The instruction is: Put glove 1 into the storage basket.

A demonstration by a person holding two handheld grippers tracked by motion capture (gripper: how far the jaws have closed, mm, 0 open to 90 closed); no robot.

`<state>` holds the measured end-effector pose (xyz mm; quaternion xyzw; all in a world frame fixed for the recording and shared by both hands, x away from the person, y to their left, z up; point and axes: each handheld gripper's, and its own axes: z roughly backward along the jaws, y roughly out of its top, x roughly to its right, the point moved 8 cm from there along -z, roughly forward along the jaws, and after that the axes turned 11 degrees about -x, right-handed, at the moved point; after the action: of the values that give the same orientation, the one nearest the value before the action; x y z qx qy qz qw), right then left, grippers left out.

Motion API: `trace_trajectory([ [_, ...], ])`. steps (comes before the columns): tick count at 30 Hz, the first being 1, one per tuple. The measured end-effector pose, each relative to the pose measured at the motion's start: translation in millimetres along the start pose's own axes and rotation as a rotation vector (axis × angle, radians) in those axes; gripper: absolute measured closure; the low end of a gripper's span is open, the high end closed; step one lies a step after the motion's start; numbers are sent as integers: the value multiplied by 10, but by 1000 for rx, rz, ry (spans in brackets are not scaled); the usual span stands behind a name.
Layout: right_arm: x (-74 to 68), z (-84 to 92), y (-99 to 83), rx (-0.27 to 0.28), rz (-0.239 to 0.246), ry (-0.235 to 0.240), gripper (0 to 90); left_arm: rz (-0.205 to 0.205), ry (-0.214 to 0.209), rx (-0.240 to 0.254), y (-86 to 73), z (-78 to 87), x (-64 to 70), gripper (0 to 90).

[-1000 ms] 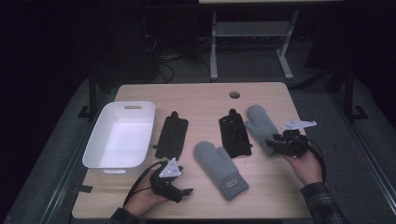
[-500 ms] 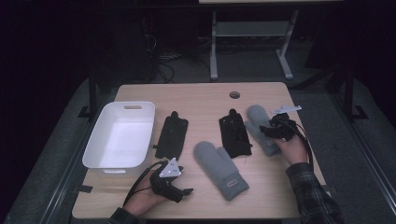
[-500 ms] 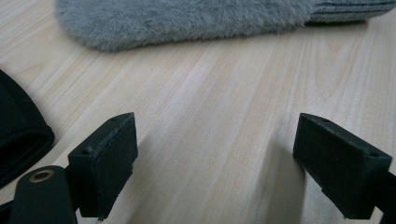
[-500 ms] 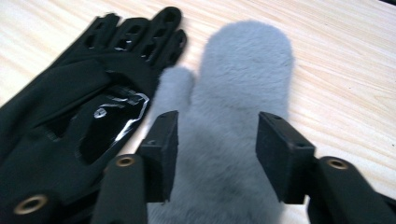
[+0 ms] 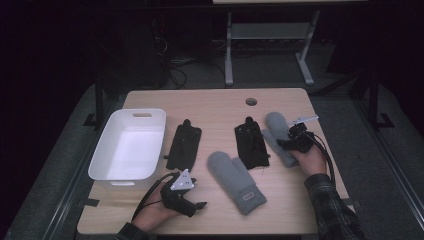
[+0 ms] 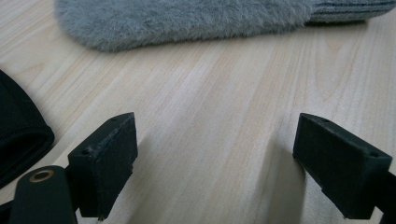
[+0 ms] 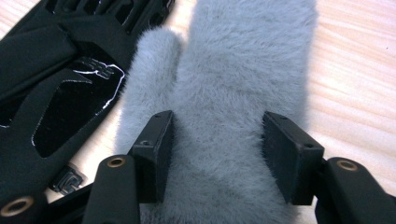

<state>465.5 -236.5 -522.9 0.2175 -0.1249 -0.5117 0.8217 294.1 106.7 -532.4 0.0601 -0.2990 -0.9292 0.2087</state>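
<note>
Right gripper (image 7: 215, 140) low over the far grey mitten (image 7: 247, 70), on the right side of the desk (image 5: 215, 105), just beside the black glove (image 7: 56, 70). Jaws spread, just been opening, with the mitten's body between them but the fur not squeezed as far as can be told. So, straddling, no pinch yet.

Key bit for the next move, probably a grab: long axis of that mitten straight away from the jaws in the right gripper view, rounded tip at the far end, thumb off to the glove side. Jaws across the width then, one pad near the thumb crease, the other near the outer edge. Nice line-up for a squeeze across the narrow way; only worry a bit of glove edge caught on the thumb side.

Left gripper (image 5: 200, 205) well apart from all this, parked at the near left of the desk, jaws wide and nothing between them but bare wood. Closer to the other grey mitten (image 5: 235, 180) and the second black glove (image 5: 184, 145), with the white bin (image 5: 107, 150) at the left edge. Clearly a right-hand job for the far mitten.
</note>
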Motion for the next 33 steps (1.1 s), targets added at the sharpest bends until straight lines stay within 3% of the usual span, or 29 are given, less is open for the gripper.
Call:
trace_trajectory([
  [13,-8,2,-23,7,-18,42,577,0,0,-2,0,0,0,132],
  [17,-9,30,-29,11,5,40,728,-6,1,-8,-4,3,-4,132],
  [21,-7,66,-31,20,29,29,802,-1,0,-3,0,0,-1,132],
  [33,1,324,-52,84,27,46,847,-6,0,-8,-2,2,-4,132],
])
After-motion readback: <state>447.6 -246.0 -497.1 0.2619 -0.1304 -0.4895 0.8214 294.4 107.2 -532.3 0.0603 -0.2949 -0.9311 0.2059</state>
